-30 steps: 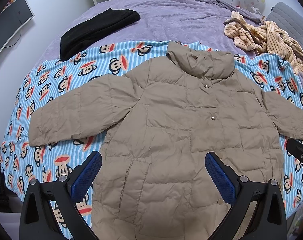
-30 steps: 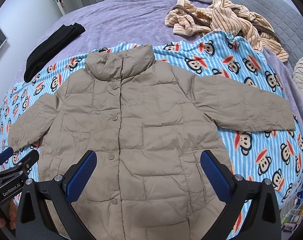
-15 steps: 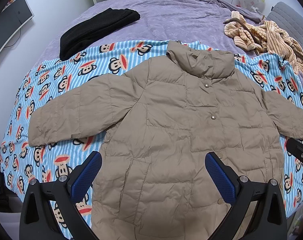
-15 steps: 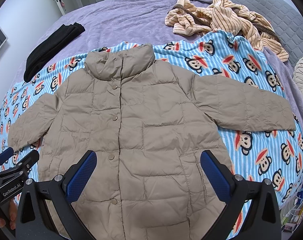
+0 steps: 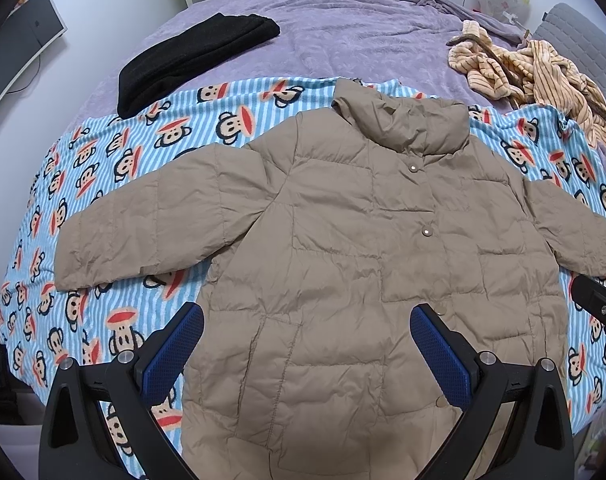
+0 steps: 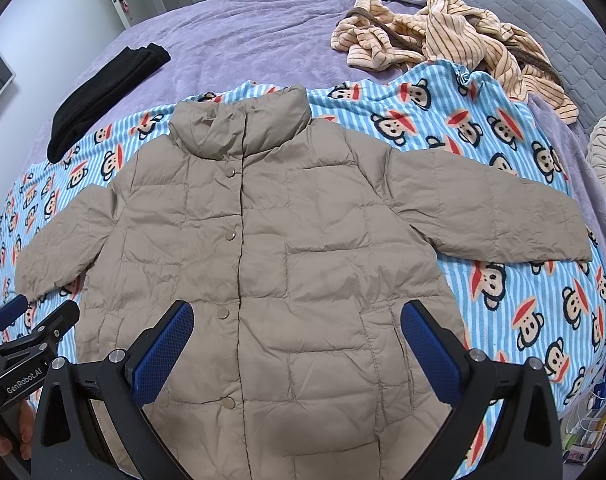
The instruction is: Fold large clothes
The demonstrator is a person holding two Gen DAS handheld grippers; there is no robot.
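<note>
While both grippers hover above the near edge of the bed (image 5: 343, 32), the tan puffer jacket (image 5: 363, 240) lies flat and face up on the monkey-print blanket (image 5: 103, 168), collar toward the far edge, hem toward us, its long axis running near to far and sleeves spread to either side. Left gripper (image 5: 307, 344): fingers wide apart, holding nothing. Right gripper (image 6: 297, 340): fingers wide apart too, empty. The hem is cut off behind the fingers, and the far sleeve's cuff runs out of the left view. A black folded garment (image 5: 191, 56) sits toward the far left corner, a striped orange robe (image 6: 443, 40) toward the far right.
</note>
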